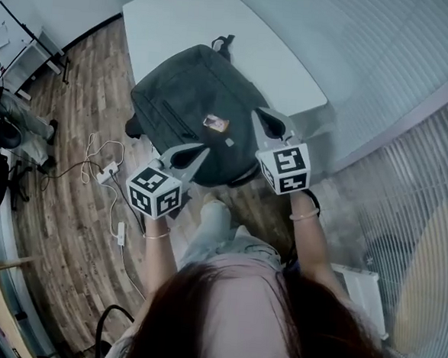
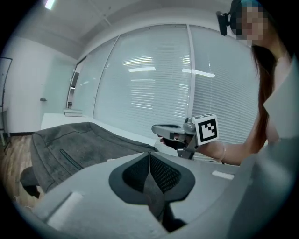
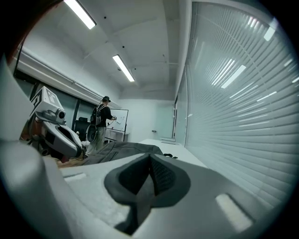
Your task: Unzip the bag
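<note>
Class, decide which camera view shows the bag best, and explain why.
The head view: nearly the whole bag shows from above on the table. The left gripper view shows one side at a low angle; the right gripper view only a strip.

Bag [image 1: 188,95] – zip detail too small to tell, wood chair [image 1: 1,296] cut off btm-left, far person [image 3: 103,122] tiny.

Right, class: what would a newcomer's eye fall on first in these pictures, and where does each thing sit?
The dark grey bag lying on the white table, mid-picture in the head view, draws the eye first. Next come the left gripper and right gripper, each with a black-and-white marker cube, held at the bag's near edge, both shut and empty. Pale blinds fill the wall to the right.
</note>
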`<action>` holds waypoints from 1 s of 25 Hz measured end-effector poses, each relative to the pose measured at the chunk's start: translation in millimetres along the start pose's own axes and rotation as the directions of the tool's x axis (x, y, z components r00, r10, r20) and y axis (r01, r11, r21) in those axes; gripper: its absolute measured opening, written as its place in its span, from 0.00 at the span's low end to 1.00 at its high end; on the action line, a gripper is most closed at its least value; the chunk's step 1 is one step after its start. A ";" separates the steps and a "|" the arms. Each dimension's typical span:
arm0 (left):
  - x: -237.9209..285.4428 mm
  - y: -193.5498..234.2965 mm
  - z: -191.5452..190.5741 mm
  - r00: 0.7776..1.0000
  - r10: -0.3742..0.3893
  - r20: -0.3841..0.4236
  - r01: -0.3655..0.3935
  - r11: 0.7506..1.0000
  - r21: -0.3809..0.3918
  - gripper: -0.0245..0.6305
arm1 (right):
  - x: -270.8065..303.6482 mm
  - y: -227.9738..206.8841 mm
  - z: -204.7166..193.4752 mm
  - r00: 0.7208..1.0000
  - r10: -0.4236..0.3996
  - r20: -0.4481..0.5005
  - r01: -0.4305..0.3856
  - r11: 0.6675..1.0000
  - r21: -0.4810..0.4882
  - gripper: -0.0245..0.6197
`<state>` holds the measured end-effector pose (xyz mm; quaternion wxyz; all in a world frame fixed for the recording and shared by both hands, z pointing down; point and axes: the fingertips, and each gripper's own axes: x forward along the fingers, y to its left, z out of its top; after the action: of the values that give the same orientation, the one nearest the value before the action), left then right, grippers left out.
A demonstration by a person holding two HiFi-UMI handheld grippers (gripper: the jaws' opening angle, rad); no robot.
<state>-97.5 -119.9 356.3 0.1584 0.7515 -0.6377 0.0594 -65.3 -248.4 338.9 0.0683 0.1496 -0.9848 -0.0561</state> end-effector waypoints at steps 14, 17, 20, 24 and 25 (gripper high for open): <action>-42.3 7.5 45.8 0.964 0.209 0.163 -0.216 0.976 0.026 0.05 | -35.1 35.5 27.4 0.997 -0.057 0.048 0.055 0.998 0.038 0.04; -54.4 4.4 52.0 0.959 0.216 0.182 -0.224 0.974 0.024 0.05 | -41.5 47.0 33.8 0.997 -0.061 0.054 0.059 0.998 0.035 0.04; -64.8 -0.9 52.6 0.960 0.206 0.190 -0.213 0.977 0.019 0.05 | -47.5 55.0 37.6 0.996 -0.070 0.059 0.069 0.997 0.030 0.04; -77.5 -9.6 49.8 0.967 0.168 0.191 -0.172 0.985 0.007 0.05 | -56.8 67.4 42.7 0.996 -0.077 0.050 0.076 0.997 0.023 0.04; -81.3 -11.2 50.8 0.966 0.166 0.197 -0.170 0.985 0.004 0.05 | -59.0 70.6 45.0 0.996 -0.077 0.050 0.076 0.997 0.022 0.04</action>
<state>-106.8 -57.9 282.9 0.0813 0.6984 -0.7110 0.0050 -36.5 -159.5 296.9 0.0397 0.1864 -0.9803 -0.0525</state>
